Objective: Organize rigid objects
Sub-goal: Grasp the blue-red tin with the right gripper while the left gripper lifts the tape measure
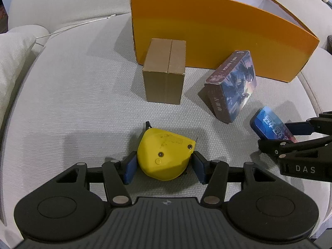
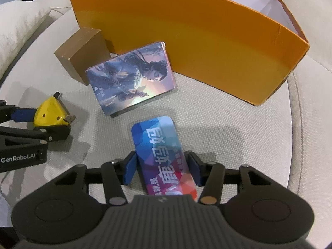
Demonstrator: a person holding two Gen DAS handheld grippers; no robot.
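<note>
Left wrist view: left gripper (image 1: 165,164) brackets the yellow plastic wedge-shaped tool (image 1: 165,155) on the cream sofa cushion (image 1: 72,103), pads apparently touching; its tip points to 11 o'clock. The tall orange cardboard box (image 1: 207,37) at 12 seems nearly empty.

Right wrist view: right gripper (image 2: 162,169), released, straddles the flat blue-red printed card pack (image 2: 161,151), long axis toward 12.
</note>
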